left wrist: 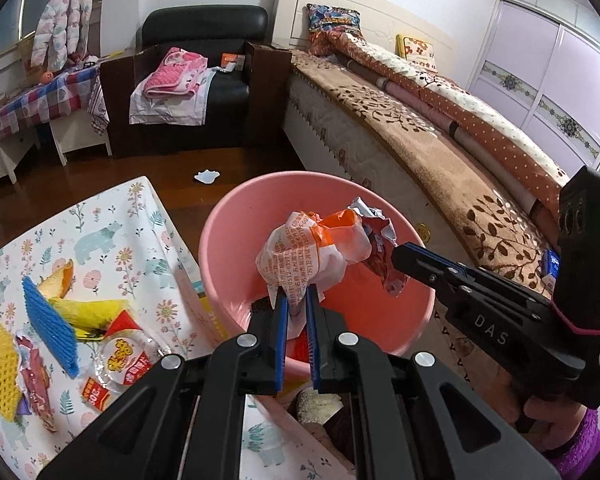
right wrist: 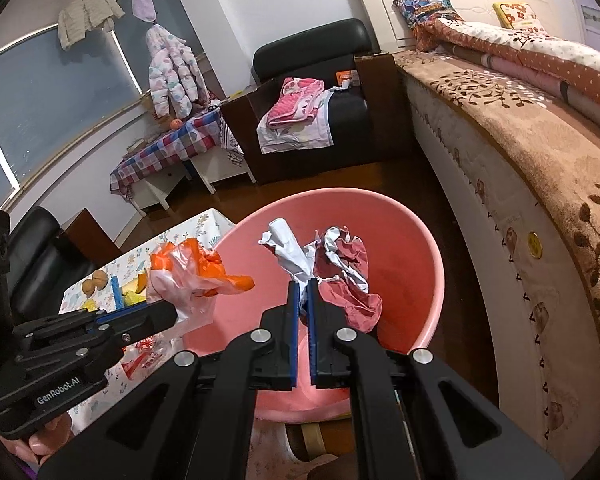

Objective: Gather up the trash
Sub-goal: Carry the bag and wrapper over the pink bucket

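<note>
Two featherweight crumples hang over the pink bin: left gripper pinches the orange-white wrapper, right gripper the red-white wrapper. Soft, slippery; grab bunched folds.

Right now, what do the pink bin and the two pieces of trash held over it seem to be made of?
Bin: probably plastic; smooth, even pink wall with a soft sheen.
Orange-white wrapper in the left gripper: looks like thin printed plastic film, glossy and crumpled.
Red wrapper in the right gripper: likely foil-lined film or coated paper; sharp creases, white inner side.
</note>
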Demonstrator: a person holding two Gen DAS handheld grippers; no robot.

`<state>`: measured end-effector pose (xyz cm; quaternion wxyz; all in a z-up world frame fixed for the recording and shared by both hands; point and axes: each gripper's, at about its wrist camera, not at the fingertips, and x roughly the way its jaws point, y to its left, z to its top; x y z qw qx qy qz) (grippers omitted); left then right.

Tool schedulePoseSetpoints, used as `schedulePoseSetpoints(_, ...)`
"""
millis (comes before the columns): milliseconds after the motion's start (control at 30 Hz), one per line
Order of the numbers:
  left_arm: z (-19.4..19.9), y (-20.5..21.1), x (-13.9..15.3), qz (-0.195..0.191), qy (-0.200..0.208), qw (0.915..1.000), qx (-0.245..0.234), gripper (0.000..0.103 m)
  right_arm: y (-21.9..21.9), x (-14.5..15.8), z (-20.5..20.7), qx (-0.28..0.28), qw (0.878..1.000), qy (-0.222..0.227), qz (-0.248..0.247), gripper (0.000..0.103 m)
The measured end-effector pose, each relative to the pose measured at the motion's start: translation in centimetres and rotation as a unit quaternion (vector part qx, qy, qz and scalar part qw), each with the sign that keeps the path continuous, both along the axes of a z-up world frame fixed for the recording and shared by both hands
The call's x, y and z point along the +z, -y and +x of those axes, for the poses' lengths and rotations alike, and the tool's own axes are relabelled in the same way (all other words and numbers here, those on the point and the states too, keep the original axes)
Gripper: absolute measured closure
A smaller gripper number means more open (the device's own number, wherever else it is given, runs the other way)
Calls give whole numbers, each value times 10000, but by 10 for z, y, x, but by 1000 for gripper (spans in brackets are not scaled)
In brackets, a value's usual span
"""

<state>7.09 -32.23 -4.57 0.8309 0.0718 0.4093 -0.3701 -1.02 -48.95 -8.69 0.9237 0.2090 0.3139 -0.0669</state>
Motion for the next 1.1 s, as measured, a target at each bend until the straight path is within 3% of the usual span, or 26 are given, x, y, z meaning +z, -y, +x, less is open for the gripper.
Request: schedulePoseSetpoints(1100,0,21,-22,234,-195,9995,-93,93,4,-18,6,-42,9998,-185,59,98)
